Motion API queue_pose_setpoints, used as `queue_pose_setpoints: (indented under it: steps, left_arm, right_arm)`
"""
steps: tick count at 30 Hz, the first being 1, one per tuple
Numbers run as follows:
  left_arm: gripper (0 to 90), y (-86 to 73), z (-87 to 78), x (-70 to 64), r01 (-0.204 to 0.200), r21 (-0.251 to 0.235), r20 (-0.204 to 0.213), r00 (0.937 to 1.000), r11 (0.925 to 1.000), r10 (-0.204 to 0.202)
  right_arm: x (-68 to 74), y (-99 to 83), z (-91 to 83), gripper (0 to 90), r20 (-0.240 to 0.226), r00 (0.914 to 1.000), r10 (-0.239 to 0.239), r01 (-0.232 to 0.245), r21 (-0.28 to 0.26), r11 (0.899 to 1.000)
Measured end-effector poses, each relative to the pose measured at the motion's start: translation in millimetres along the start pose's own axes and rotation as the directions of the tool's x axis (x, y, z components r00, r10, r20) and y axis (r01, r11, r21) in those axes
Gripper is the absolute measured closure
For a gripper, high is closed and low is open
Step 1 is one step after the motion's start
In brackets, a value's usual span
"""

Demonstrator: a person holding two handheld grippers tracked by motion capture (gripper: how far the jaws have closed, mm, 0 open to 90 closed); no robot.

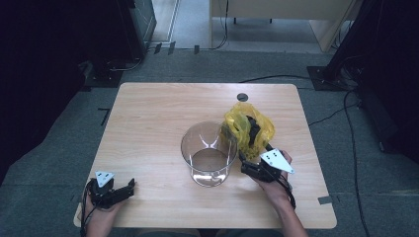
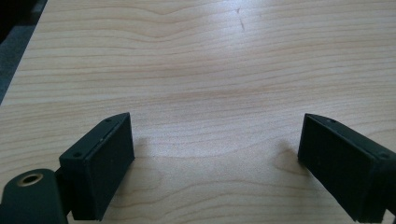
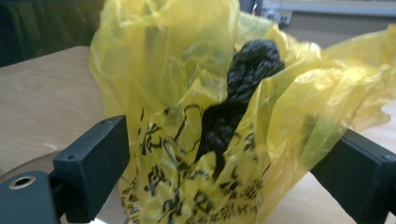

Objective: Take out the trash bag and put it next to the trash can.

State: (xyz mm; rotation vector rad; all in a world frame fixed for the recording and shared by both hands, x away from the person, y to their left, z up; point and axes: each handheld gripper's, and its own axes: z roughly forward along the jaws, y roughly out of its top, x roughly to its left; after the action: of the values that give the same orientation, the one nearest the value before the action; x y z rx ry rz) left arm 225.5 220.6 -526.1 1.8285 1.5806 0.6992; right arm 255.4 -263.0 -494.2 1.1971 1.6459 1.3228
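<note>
The right claw (image 3: 224, 172) is spread wide around the crumpled yellow plastic bag (image 3: 187, 93) (black printing on it), which stands just beside the round clear glass bowl (image 1: 210, 153). The left claw (image 2: 215, 158) rests released on the wooden surface (image 2: 196, 60), grasping nothing.

One wooden table (image 1: 148, 128) carries one clear glass bowl (image 1: 209, 153), with one yellow plastic bag (image 1: 248, 129) just beside the bowl and two grippers near it.
</note>
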Motion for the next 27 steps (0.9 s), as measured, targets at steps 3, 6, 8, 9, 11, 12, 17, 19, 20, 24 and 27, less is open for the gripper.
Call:
queue_pose_setpoints:
  steps: [3,6,8,9,11,12,17,19,20,24,27]
  left_arm:
    - [10.0,0.0,0.0,0.0,0.000,0.000,0.000,1.0000,1.0000,0.000]
    - [10.0,0.0,0.0,0.0,0.000,0.000,0.000,1.0000,1.0000,0.000]
    - [10.0,0.0,0.0,0.1,0.001,0.000,0.001,1.0000,1.0000,-0.001]
    - [10.0,0.0,0.0,0.0,0.000,0.000,0.000,1.0000,1.0000,0.000]
    - [10.0,0.0,0.0,0.1,0.001,0.000,0.001,1.0000,1.0000,-0.001]
    - [10.0,0.0,0.0,0.1,0.000,0.000,0.001,1.0000,1.0000,0.000]
    - [10.0,0.0,0.0,0.0,0.000,0.000,0.000,1.0000,1.0000,0.000]
    - [10.0,0.0,0.0,0.0,0.000,0.000,0.000,1.0000,1.0000,0.000]
    - [10.0,0.0,0.0,0.0,0.000,0.000,0.000,1.0000,1.0000,0.000]
    - [10.0,0.0,0.0,0.0,0.000,0.000,0.000,1.0000,1.0000,0.000]
    - [10.0,0.0,0.0,0.0,0.000,0.000,0.000,1.0000,1.0000,0.000]
  right_arm:
    - [-3.1,-2.6,-4.8,1.1,-0.035,0.9994,0.002,0.000,0.032,1.000]
    - [-4.6,-5.5,-9.1,0.0,-0.054,0.9985,-0.012,0.015,0.064,0.998]
    - [-5.8,-7.1,-12.3,0.0,-0.063,0.9975,-0.031,0.036,0.078,0.996]
    - [-6.2,-7.7,-14.3,0.0,-0.069,0.9971,-0.032,0.037,0.086,0.996]
    - [-7.7,-8.6,-18.5,0.0,-0.068,0.9971,-0.034,0.041,0.099,0.994]
    - [-8.7,-9.4,-20.4,0.0,-0.067,0.9971,-0.035,0.042,0.104,0.994]
    - [-15.5,-14.5,-30.1,0.0,-0.056,0.9977,-0.039,0.046,0.128,0.991]
    - [-19.3,-16.1,-34.1,0.0,-0.047,0.9981,-0.040,0.046,0.136,0.990]
    - [-21.3,-16.7,-36.1,0.0,-0.041,0.9983,-0.041,0.046,0.138,0.989]
    - [-28.5,-19.3,-44.0,0.0,-0.023,0.9988,-0.044,0.047,0.150,0.988]
    - [-33.8,-21.8,-49.5,0.0,-0.011,0.9988,-0.048,0.049,0.158,0.986]
